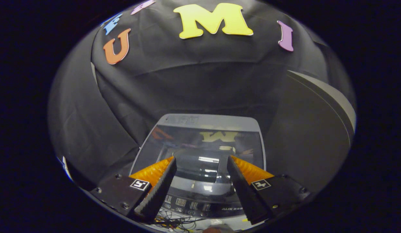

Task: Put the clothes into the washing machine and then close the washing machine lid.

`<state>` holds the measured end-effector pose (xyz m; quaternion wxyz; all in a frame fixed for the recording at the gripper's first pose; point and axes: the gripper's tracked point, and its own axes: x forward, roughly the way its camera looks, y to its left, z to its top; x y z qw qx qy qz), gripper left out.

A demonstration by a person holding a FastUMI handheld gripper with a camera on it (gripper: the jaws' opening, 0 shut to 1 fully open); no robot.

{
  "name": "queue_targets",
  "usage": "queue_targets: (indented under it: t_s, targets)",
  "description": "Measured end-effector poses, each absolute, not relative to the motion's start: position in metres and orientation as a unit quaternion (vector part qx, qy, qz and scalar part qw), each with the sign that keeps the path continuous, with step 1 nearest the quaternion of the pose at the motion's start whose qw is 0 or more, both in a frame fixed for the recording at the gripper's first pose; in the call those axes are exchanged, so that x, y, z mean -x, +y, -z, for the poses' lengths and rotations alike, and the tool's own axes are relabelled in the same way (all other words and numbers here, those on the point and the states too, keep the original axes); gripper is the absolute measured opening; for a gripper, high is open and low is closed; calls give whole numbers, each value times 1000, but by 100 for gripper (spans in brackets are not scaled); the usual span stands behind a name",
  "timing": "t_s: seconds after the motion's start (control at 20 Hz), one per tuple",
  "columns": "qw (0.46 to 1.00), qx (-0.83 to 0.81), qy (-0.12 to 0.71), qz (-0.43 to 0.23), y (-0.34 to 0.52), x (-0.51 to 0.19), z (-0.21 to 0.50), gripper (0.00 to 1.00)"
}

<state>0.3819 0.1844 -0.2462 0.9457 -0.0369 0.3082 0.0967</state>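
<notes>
Gripper view: the tongs [202, 158] are held above and in front of the grey top-loading washing machine with a dark glossy lid [200, 152], pointing forward and tilted downward toward it. Their two fingers [161, 181] stand wide apart with nothing between them; they grip nothing and touch nothing. Seen through the gap between the fingers is the machine's lid, which lies flat and closed, mirroring the ceiling lights and the wall behind. Just below the fingertips, nearer the tongs, runs the machine's dark control panel with small round buttons and a display [194, 204]. Under the tongs, at the machine's front, lies a tangle of thin black cables [174, 221] on a pale surface, possibly a desk, though the view is too cramped to be sure. Beyond the machine hangs the black cloth wall [200, 87].
</notes>
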Motion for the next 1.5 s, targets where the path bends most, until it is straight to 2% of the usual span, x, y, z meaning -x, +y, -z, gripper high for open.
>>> queue_targets:
  t_s: [0.15,0.35,0.55,0.85,1.15,1.5]
  targets:
    - [953,41,281,-105,178,-357,220,99]
    - [970,64,194,-131,155,-302,152,99]
    - [982,98,101,-128,93,-226,80,99]
    - [993,80,34,-85,-26,-119,8,99]
    - [995,96,-11,-21,-129,-26,-23,99]
    - [988,146,-22,-39,-178,33,-29,99]
